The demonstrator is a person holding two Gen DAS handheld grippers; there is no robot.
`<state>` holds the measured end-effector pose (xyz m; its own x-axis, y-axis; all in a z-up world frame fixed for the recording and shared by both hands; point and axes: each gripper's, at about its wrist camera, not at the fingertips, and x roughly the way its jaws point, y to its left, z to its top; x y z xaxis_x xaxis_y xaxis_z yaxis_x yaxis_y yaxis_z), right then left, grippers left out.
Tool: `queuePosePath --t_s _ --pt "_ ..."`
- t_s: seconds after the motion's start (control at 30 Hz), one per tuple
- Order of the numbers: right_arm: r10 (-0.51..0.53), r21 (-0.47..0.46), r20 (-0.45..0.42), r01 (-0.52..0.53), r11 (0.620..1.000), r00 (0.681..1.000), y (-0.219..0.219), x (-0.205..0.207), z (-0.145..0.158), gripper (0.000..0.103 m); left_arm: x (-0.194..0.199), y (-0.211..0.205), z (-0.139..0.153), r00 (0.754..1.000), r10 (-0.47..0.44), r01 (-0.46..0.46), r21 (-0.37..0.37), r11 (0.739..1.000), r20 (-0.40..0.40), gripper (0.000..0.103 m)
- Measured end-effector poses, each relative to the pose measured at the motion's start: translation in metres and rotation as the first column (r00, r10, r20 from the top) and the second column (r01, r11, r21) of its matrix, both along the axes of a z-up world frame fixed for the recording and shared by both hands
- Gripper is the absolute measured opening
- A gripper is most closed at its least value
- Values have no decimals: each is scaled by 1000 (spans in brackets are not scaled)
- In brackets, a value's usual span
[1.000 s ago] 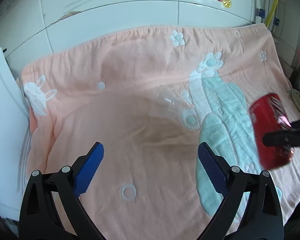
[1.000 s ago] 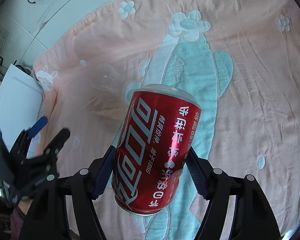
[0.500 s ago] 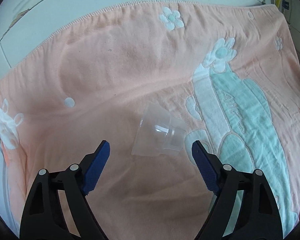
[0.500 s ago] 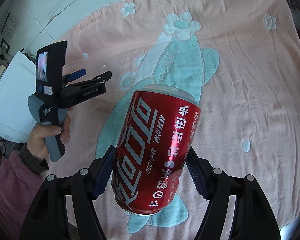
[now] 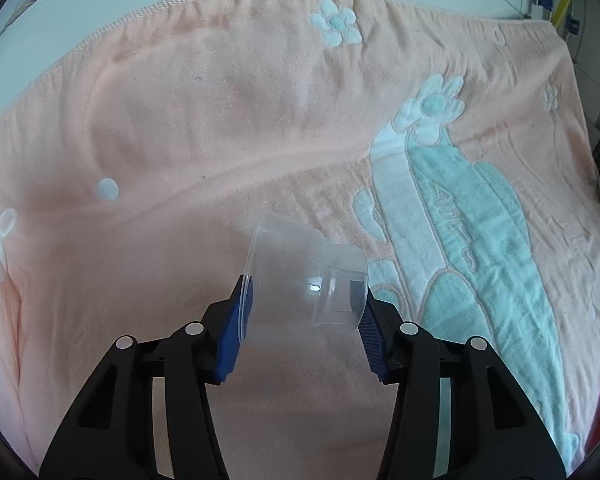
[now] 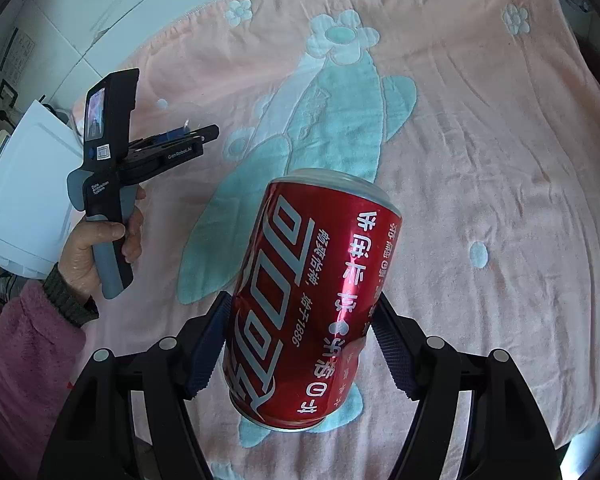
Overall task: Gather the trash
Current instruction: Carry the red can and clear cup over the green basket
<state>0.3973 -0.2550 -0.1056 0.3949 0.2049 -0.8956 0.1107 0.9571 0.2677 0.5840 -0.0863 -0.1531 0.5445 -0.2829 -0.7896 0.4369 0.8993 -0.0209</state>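
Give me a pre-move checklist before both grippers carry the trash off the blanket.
1. Left gripper shut on the clear plastic cup: ok, both pads touch its sides.
2. Cup clear of the blanket: cannot tell.
3. Cup not crushed: ok, walls look round.
4. Right gripper shut on the red can: ok, pads press both sides.
5. Can lifted off the blanket: ok, held tilted above it.
6. Bin for the trash in view: not ok, none visible.

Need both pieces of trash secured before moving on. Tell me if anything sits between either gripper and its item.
Nothing visible does. The left gripper has its pads against the clear plastic cup, and the right gripper is clamped on the red can above the blanket.
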Motion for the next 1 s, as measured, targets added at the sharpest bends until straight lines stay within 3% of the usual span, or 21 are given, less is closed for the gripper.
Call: queuePosePath --t_s 0.23,0.4,0.7,1.0 --pt "54 -15 26 -53 998 998 14 -26 12 67 -48 30 25 1000 1 -1 -47 999 11 50" --pt "112 -53 46 -110 993 993 30 -54 23 67 -97 47 48 999 6 -5 -38 999 45 50" --pt "239 -121 82 -228 966 968 60 -119 30 67 -217 71 91 996 22 -17 -48 999 92 50" --pt "344 -184 111 -321 929 932 81 -196 37 67 -326 87 105 991 73 -64 -76 995 110 50"
